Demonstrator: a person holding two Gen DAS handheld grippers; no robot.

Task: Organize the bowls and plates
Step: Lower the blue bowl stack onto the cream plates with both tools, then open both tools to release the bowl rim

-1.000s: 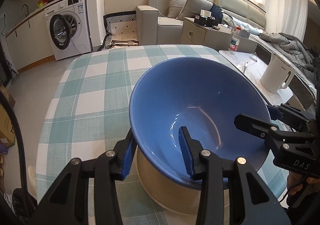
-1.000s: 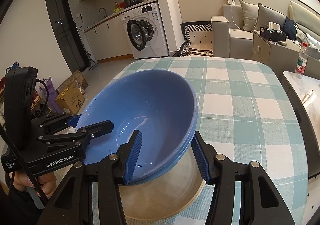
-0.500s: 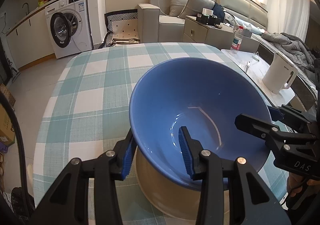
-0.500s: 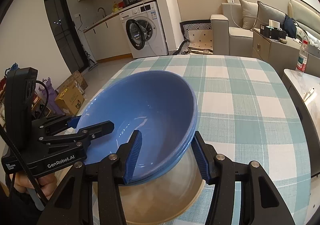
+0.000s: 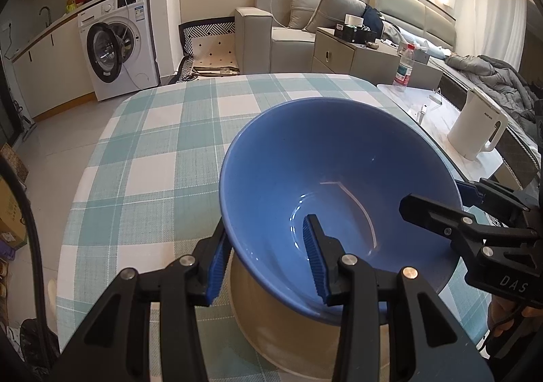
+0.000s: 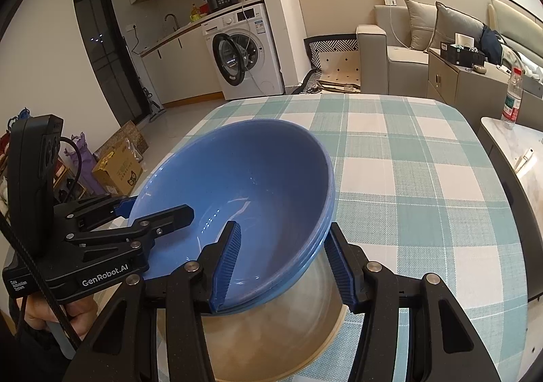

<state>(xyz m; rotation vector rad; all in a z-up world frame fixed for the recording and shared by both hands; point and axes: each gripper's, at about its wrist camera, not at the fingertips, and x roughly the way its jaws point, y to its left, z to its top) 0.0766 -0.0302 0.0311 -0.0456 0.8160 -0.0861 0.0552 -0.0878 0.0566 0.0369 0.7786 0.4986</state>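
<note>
- Where the checked cloth covers the bench, a blue bowl sits tilted inside a beige bowl, which stands on the cloth near the bench's close edge.
- Blue bowl, right wrist view: a doubled blue rim shows at its right side, so it may be two nested bowls; I cannot tell for sure.
- Beige bowl, right wrist view: lowest in the stack, its inner wall visible under the blue one.
- Left claw: fingers straddle the blue bowl's rim at its left side, one pad inside, one outside; whether the pads press the wall cannot be told.
- Right claw: fingers straddle the rim at the opposite side, one pad inside, one outside; gaps show beside the pads, contact not certain.
- Each claw appears in the other's view, at the far rim of the bowl.
- White kettle: upright on a side surface to the right, well apart from the bowls.
- Washing machine: door ajar, against the far wall.
- Water bottle: upright beyond the bench.
</note>
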